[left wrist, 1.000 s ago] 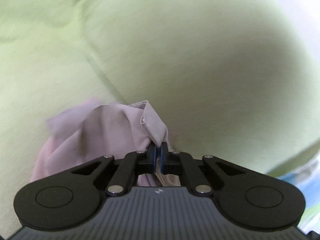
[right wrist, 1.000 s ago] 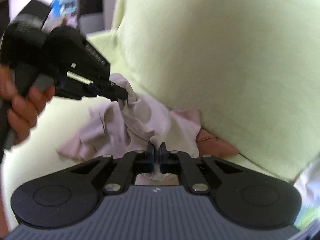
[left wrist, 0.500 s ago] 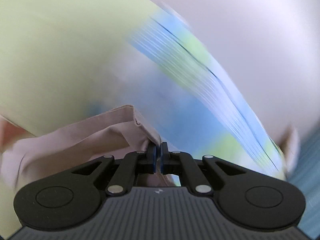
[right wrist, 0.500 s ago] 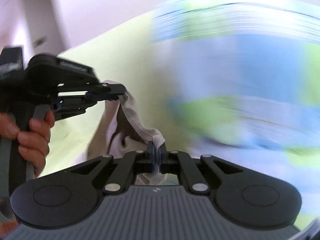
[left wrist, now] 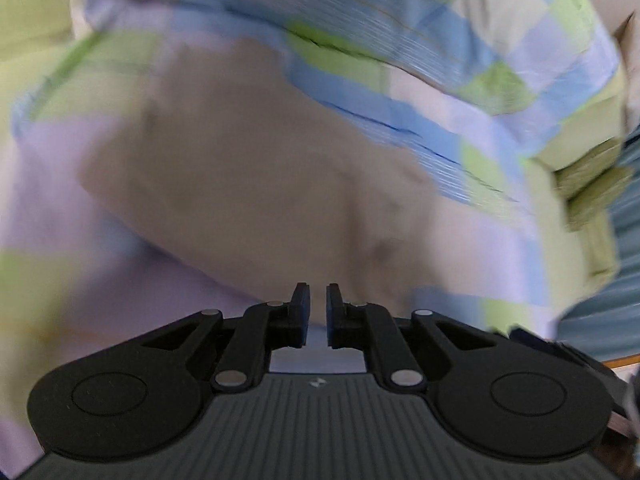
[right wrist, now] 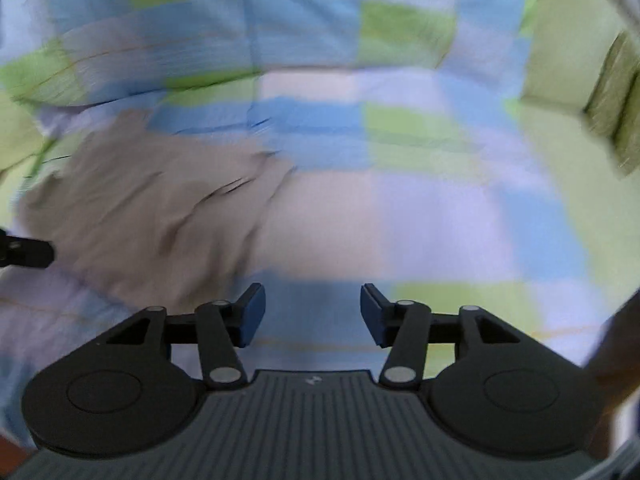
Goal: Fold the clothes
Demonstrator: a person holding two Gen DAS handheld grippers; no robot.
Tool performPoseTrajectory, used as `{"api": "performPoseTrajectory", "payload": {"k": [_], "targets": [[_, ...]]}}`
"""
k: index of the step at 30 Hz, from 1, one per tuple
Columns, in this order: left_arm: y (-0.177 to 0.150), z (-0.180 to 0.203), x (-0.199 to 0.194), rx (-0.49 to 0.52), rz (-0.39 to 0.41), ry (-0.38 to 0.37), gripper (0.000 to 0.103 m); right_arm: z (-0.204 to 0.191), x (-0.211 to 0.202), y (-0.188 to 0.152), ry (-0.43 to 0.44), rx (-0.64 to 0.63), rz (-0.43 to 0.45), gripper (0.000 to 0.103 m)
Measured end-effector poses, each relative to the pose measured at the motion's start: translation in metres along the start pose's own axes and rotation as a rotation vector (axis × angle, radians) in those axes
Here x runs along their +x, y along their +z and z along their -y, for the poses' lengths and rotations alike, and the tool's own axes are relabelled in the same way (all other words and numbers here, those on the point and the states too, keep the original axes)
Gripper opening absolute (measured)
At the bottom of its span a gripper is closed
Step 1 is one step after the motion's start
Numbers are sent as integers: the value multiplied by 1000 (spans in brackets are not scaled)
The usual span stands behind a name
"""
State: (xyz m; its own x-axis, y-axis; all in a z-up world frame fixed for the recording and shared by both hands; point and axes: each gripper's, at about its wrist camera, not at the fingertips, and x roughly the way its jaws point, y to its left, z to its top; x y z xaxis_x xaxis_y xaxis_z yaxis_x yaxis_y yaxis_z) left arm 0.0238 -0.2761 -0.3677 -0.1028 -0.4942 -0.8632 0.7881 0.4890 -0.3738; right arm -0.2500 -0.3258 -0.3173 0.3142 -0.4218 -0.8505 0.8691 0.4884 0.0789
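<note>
Left wrist view: we are seeing the left gripper (left wrist: 316,314) hovering with its jaws parted by a narrow gap, gripping nothing. The beige garment (left wrist: 240,184) is lying crumpled on the checked bedsheet (left wrist: 460,92) just beyond it. The right gripper (right wrist: 312,314) is gaping wide, empty, with the garment (right wrist: 152,204) lying far left.

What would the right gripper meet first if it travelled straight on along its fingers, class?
Probably the checked bedcover. The right gripper stands open and empty, aimed at bare cover; the beige garment lies left of that line. The picture is blurred, so depth is unclear.
</note>
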Motion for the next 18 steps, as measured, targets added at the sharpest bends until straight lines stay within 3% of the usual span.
{"api": "performPoseTrajectory", "payload": {"k": [2, 5, 8, 10, 15, 18], "targets": [[13, -6, 6, 50, 36, 23, 38, -17, 19, -5, 112, 96, -16, 49], [49, -16, 22, 121, 69, 47, 38, -30, 37, 4, 169, 149, 25, 51], [81, -18, 49, 171, 82, 83, 38, -42, 64, 23, 185, 177, 70, 61], [98, -20, 67, 206, 84, 123, 39, -45, 81, 34, 187, 203, 89, 62], [128, -35, 107, 210, 24, 84, 42, -43, 111, 46, 225, 250, 88, 63], [145, -34, 128, 221, 16, 115, 43, -34, 129, 60, 222, 305, 114, 63]]}}
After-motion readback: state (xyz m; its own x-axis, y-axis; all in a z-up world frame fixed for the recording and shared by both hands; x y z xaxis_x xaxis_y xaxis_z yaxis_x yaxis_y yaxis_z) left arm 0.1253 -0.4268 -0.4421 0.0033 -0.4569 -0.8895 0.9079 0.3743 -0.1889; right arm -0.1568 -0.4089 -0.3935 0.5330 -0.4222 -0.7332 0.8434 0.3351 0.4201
